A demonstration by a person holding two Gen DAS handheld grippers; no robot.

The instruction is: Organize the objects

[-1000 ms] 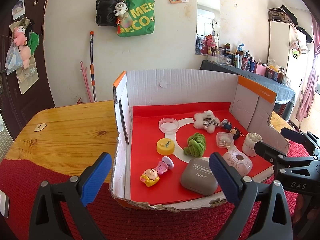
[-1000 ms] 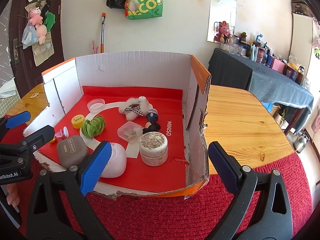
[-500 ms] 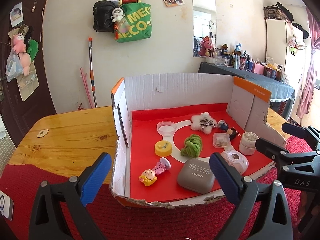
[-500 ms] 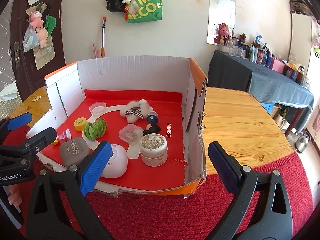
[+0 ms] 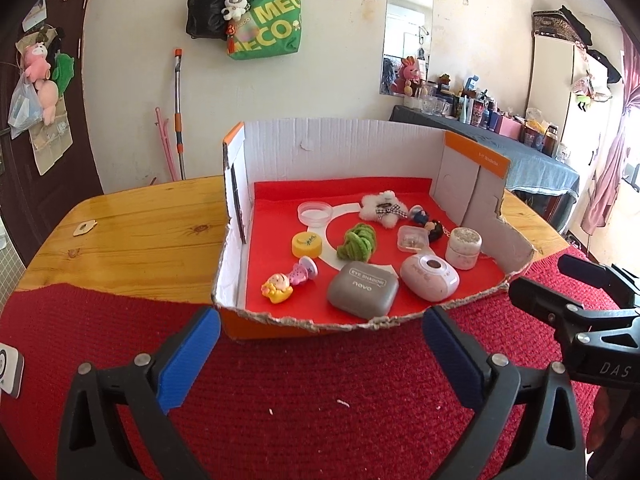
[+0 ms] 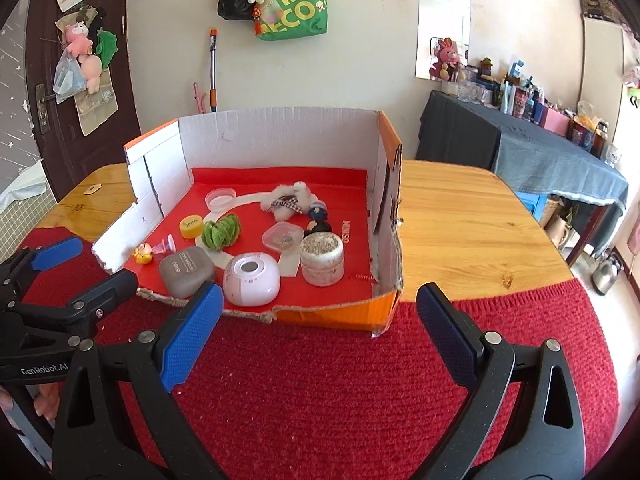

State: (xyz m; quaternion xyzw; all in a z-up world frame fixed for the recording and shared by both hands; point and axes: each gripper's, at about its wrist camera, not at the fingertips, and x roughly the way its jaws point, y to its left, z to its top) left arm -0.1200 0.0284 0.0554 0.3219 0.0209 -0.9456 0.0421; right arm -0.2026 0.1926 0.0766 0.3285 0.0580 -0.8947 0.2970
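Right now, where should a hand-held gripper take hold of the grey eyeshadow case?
Probably across the short sides of the grey eyeshadow case, coming from above over the box's torn low front edge. It lies flat, lid up, with the pink case close at its right.

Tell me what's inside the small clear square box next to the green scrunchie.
The clear square box, lid on, holds small brownish bits, too blurred to identify. Its lid and haze hide anything more. The green scrunchie lies beside it.

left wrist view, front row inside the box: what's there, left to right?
Yellow doll figure → pink toy → grey eye shadow case → pink case → white jar.
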